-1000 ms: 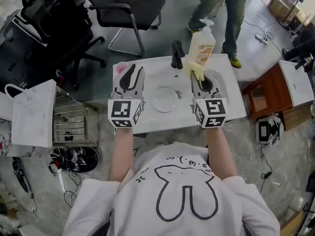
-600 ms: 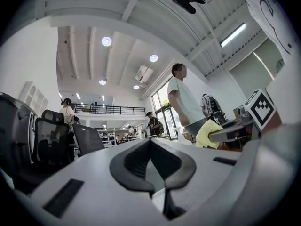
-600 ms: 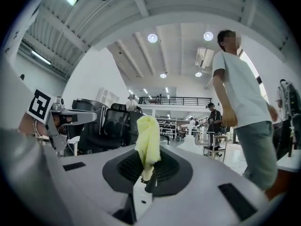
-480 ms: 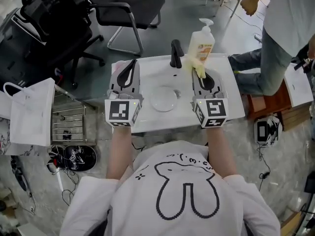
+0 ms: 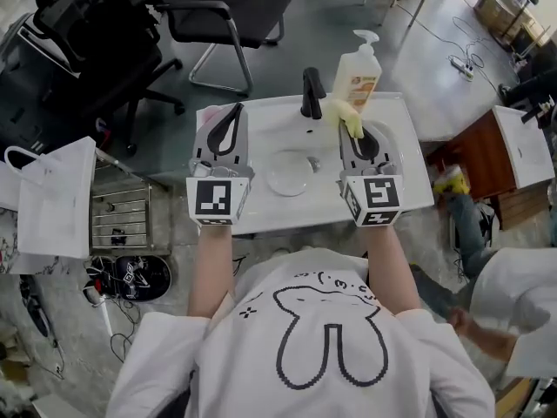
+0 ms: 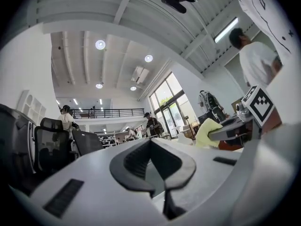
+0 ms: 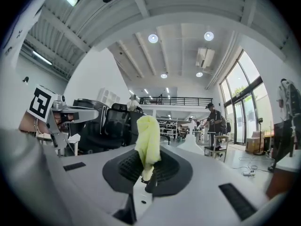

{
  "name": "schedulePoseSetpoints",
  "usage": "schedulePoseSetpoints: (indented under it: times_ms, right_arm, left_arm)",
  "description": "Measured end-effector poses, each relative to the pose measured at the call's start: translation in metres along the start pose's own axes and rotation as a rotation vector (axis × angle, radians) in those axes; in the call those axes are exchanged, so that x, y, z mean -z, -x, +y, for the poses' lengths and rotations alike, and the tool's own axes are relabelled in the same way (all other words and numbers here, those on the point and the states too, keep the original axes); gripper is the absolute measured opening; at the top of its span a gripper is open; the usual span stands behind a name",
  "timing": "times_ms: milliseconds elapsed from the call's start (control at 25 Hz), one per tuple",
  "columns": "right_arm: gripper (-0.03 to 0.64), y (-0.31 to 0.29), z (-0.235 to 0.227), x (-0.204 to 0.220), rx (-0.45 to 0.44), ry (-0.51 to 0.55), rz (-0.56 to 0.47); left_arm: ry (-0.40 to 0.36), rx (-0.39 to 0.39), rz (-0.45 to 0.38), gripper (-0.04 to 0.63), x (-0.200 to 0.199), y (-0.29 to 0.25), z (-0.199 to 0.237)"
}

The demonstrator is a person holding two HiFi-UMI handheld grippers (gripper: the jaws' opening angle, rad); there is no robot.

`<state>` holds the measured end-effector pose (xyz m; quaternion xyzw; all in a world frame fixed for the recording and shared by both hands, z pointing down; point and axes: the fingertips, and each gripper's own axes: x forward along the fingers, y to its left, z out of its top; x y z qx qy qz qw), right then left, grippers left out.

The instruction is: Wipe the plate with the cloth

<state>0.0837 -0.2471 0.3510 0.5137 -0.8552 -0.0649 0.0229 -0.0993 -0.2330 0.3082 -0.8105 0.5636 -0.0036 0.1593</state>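
Both clenched: left gripper empty, right gripper nipping a limp yellow cloth; rubbing the clear glass plate could tug it loose.

A white basin surface has a black tap at its far edge, and a pump bottle of soap stands just right of it. Beyond are a black sled-base chair and a black swivel chair. On the left, a white paper bag stands beside a wire rack. On the right is a wooden cabinet, with another person in a white top low on the floor near it.
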Motion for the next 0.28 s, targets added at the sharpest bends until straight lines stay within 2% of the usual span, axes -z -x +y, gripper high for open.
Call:
schedulePoseSetpoints:
  times_ms: [280]
  right_arm:
    - [0.048, -0.0019, 0.0019, -0.0046, 0.008, 0.004, -0.009]
  left_arm:
    - [-0.006, -0.014, -0.006, 0.009, -0.0066, 0.0003, 0.0086]
